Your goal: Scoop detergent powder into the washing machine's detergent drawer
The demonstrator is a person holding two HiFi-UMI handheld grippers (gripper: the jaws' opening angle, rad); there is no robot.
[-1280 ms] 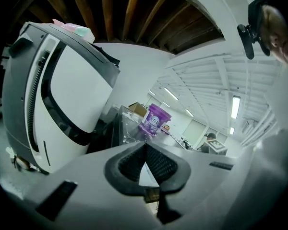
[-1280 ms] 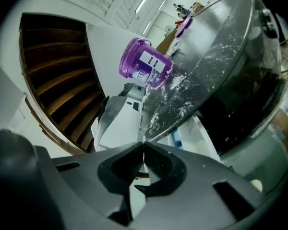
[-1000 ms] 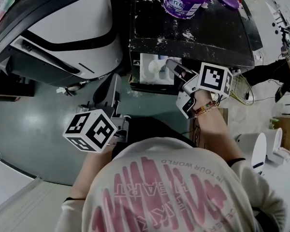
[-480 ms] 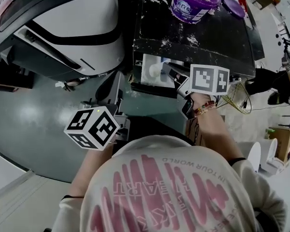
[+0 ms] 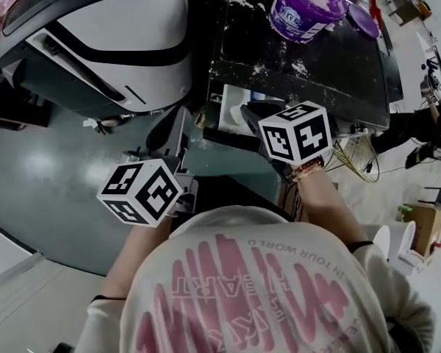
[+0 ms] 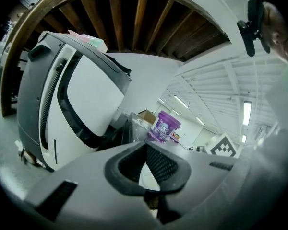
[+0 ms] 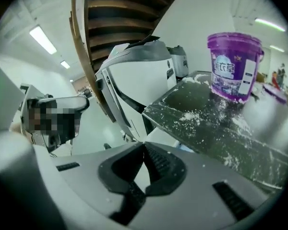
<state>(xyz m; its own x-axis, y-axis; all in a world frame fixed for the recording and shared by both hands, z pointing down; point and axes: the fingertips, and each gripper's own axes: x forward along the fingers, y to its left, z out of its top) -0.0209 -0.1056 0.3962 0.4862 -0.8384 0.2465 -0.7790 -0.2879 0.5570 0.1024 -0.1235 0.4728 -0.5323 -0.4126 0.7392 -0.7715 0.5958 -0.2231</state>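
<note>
The right claw has its jaws closed tip to tip, with nothing visible between them. It points at the front edge of the washing machine. In the head view its marker cube covers part of the pulled-out detergent drawer, which lies directly ahead of this claw and just under the machine's dark top, and is light inside. Beyond the claw, that top carries scattered white powder. Farther ahead and to the claw's right stands the purple detergent tub, upright and uncovered, with pale powder inside as the head view shows. The purple lid lies flat on the same top, just beside the tub, on the side away from the left claw. The left claw also has its jaws closed and empty. It is held nearer the person and to the left of the right claw, well apart from the drawer, and is tilted upward so that the tub appears ahead of it and the right claw's cube to its right. To the left of both claws rises a large white housing with a black band. Under the claws is grey-green floor, and nearest the camera is the person's printed shirt.
</note>
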